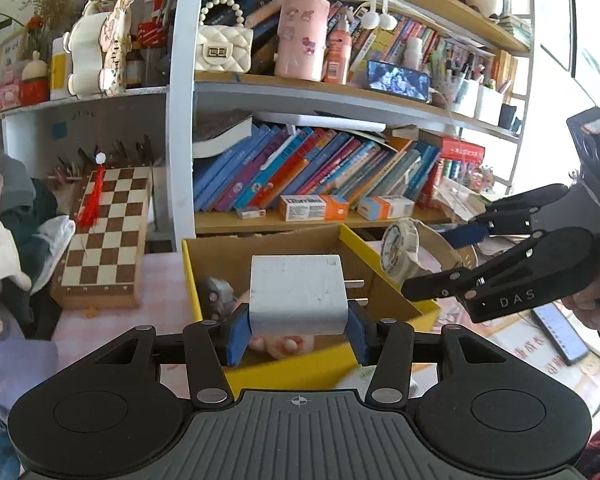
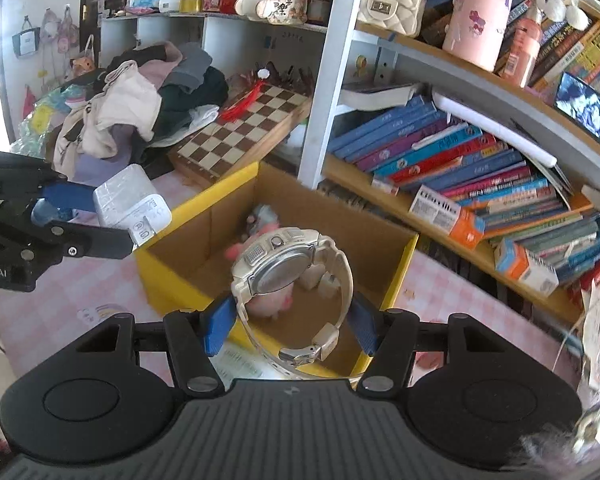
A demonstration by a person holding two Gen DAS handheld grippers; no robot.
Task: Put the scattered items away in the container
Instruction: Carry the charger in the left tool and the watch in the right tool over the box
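My left gripper [image 1: 298,330] is shut on a white plug charger [image 1: 298,294], held above the near edge of the yellow-rimmed cardboard box [image 1: 383,254]. In the right wrist view the same charger [image 2: 130,202] hangs over the left rim of the box [image 2: 158,270]. My right gripper [image 2: 292,322] is shut on a cream wristwatch [image 2: 284,264], over the box's near side. From the left wrist view, the watch [image 1: 397,250] sits at the box's right rim in the right gripper [image 1: 431,264]. A pink and grey plush toy [image 2: 258,222] lies inside the box.
A wooden chessboard [image 1: 106,236] leans left of the box, beside a heap of clothes [image 2: 140,100]. A bookshelf [image 1: 319,216] with books and small cartons stands right behind the box. A phone [image 1: 559,332] lies on papers at the right. The table has a pink checked cover [image 2: 64,308].
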